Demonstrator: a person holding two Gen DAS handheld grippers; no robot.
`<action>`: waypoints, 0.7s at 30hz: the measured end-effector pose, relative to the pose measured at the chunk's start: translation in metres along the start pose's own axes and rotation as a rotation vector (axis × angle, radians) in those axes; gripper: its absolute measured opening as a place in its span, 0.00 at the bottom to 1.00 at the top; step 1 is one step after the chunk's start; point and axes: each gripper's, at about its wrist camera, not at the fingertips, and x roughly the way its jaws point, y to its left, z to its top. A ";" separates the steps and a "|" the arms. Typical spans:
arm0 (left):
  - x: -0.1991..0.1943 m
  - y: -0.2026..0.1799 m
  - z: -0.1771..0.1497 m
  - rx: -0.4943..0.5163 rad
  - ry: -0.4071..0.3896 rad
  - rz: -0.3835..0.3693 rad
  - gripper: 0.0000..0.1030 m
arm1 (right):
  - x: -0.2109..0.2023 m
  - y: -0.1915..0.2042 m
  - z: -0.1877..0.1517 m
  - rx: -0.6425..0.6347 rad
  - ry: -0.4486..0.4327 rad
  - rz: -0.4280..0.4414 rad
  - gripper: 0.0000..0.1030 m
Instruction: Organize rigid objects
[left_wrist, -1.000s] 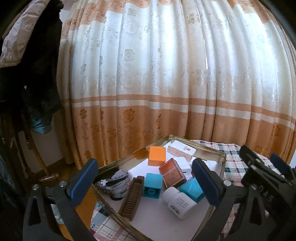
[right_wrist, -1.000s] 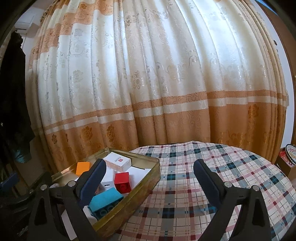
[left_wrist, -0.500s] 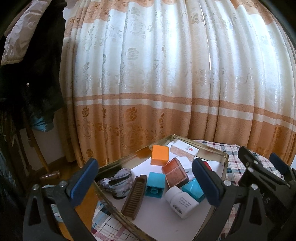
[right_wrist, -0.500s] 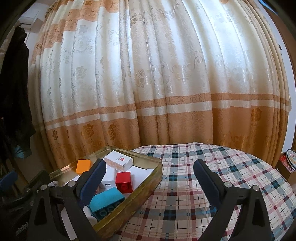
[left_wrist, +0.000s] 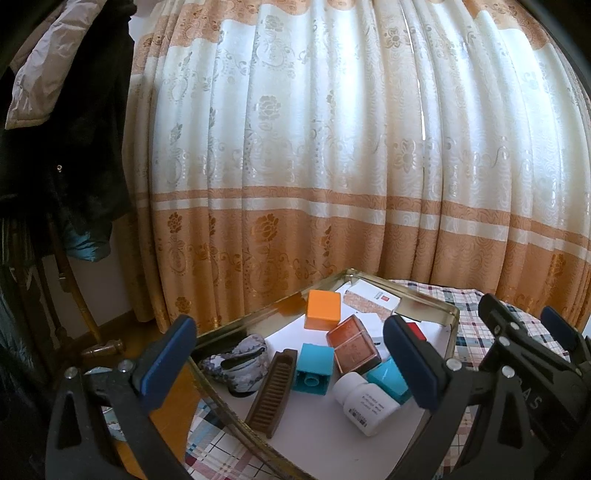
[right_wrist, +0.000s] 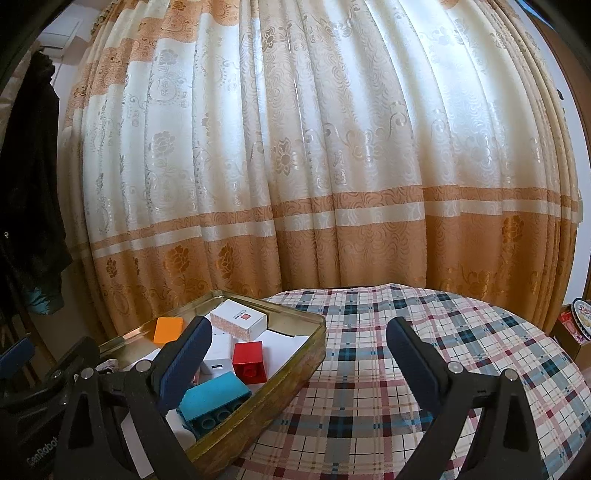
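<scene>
Gold tray (left_wrist: 432, 308): blocks, bottle (left_wrist: 364, 402), boxes jumbled inside. Left gripper (left_wrist: 288, 363), right gripper (right_wrist: 297, 360): wide open, empty, views slightly shifted; contents unmoved, sorting stage undeterminable.

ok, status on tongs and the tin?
Left tongs open, empty, above tin. Right tongs open over tablecloth. Blocks, white bottle inside. Nothing blocking.

Blocks (left_wrist: 311, 374) and bottle (left_wrist: 365, 403) lie in tin (right_wrist: 291, 380), seemingly loose.
</scene>
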 end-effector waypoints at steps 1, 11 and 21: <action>0.000 0.000 0.000 0.000 0.001 0.000 0.99 | 0.000 0.000 0.000 0.000 0.000 0.000 0.94; 0.001 0.001 0.001 0.002 0.003 0.045 0.99 | 0.000 0.002 -0.001 -0.004 -0.003 0.005 0.94; 0.001 0.002 0.000 0.004 0.004 0.054 0.99 | -0.002 0.002 0.000 0.001 -0.004 0.010 0.94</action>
